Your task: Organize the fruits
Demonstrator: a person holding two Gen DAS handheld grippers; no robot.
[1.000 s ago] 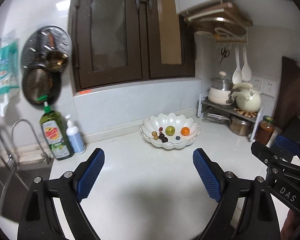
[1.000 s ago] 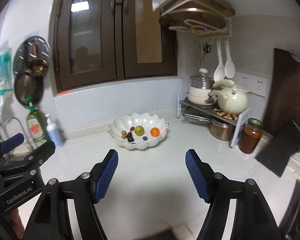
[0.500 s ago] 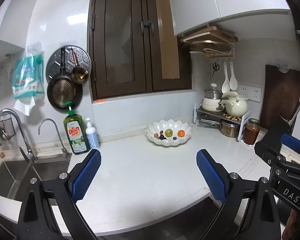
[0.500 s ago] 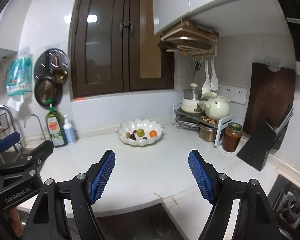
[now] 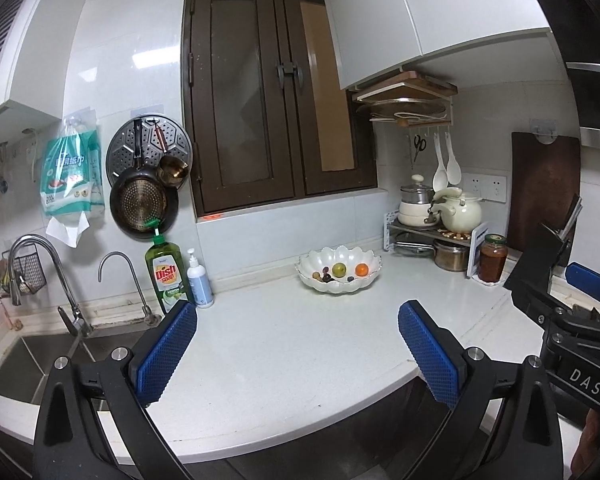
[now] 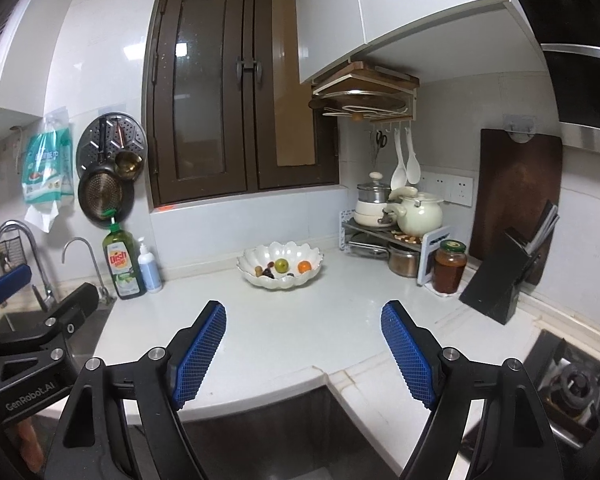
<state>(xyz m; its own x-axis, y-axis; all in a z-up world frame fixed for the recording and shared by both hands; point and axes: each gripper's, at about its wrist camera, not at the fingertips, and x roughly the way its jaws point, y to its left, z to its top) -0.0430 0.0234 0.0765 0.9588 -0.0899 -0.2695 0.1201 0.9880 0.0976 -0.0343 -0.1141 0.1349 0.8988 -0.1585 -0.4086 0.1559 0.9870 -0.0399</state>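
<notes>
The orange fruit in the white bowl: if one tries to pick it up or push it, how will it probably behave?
The orange fruit looks round and smooth, so it would probably roll if pushed, though the curved wall of the white bowl should keep it in. It looks small, so probably light. Its skin seems glossy, so it may slip unless gripped across its middle.

I was in a home kitchen. A white countertop [image 5: 300,344] ran from a steel sink [image 5: 24,364] with a curved faucet [image 5: 40,256], left of the dark wooden window [image 5: 276,100]. Left of that window hung a frying pan [image 5: 142,202]; below that stood dish soap [image 5: 167,276]. Right of the window were pots on a rack [image 6: 396,220], a cutting board [image 6: 516,200] and a knife block [image 6: 504,276].
</notes>
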